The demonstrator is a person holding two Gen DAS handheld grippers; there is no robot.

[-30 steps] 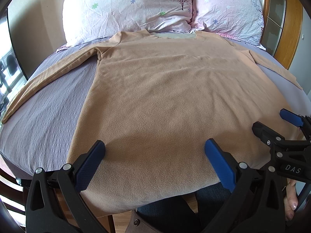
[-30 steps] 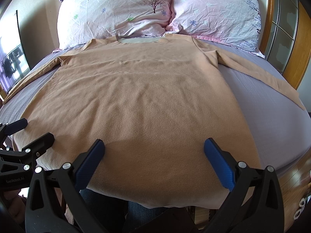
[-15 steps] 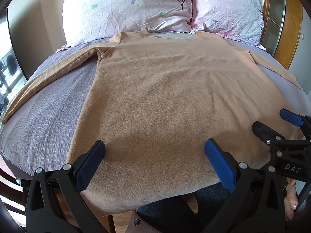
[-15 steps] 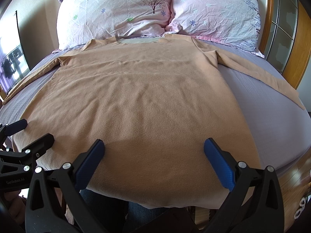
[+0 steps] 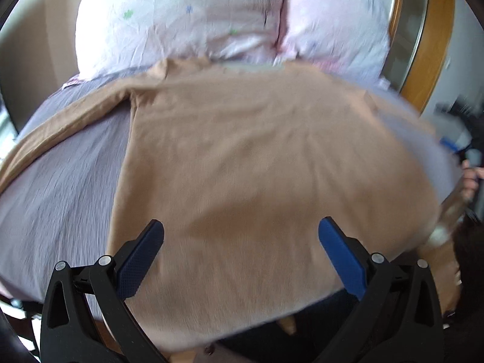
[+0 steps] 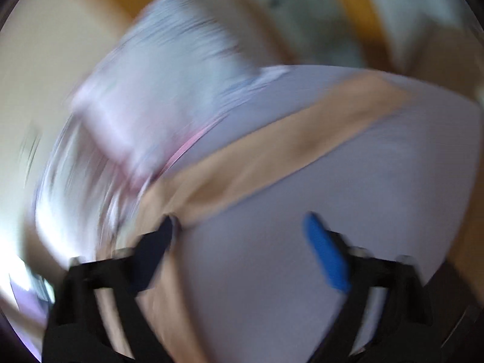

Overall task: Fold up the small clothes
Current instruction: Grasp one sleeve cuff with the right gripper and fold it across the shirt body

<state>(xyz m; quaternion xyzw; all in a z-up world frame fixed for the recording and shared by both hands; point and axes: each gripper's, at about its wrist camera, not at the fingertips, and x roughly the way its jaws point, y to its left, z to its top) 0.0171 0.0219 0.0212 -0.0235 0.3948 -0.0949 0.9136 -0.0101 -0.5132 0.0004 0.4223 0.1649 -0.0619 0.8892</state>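
A tan long-sleeved top [image 5: 257, 166] lies flat on the grey bed sheet [image 5: 60, 187], neck toward the pillows, sleeves spread to both sides. My left gripper [image 5: 240, 254] is open and empty, hovering over the lower hem of the top. My right gripper [image 6: 242, 242] is open and empty; its view is heavily blurred. It points over the sheet [image 6: 363, 211] at the right side, just below the top's right sleeve [image 6: 287, 157], which runs diagonally across the view. A blue tip of the right gripper shows at the far right of the left wrist view [image 5: 450, 144].
Two pale floral pillows [image 5: 181, 21] lean at the head of the bed. A wooden frame with a glass panel [image 5: 429, 39] stands at the right. The bed's near edge and the person's dark trousers [image 5: 272, 338] lie below the hem.
My right gripper has swung quickly to the right, away from the hem and toward the right sleeve. My left gripper has moved slightly forward and left over the top.
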